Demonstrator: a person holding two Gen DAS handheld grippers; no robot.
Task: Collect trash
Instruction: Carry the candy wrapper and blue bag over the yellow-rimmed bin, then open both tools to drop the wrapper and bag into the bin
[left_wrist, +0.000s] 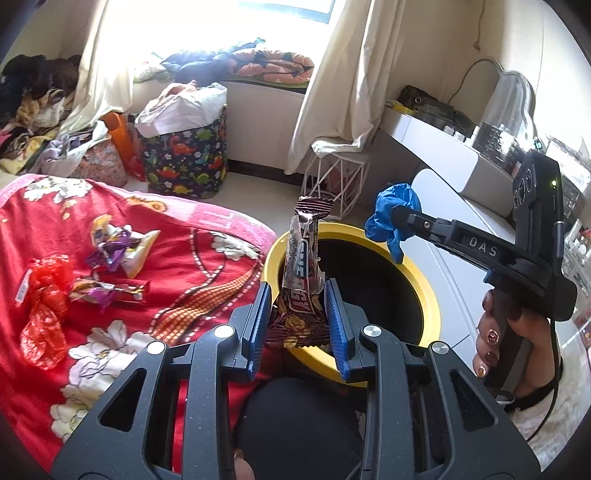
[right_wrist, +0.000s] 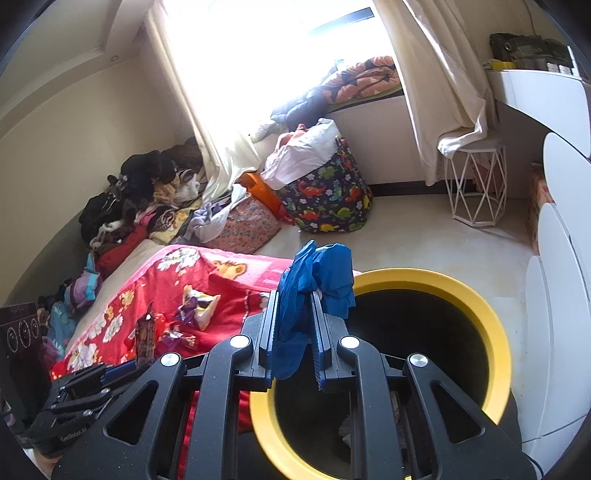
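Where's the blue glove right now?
The blue glove is pinched in the right gripper, above the near-left rim of the yellow-rimmed bin; the left wrist view shows it over the bin's far-right rim.

Black gripper (left_wrist: 299, 314), blue pads (left_wrist: 334, 314), silver screws.

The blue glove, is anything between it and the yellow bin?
Nothing visible. The blue glove, held in the right gripper, hangs at the yellow bin rim, whose mouth is open.
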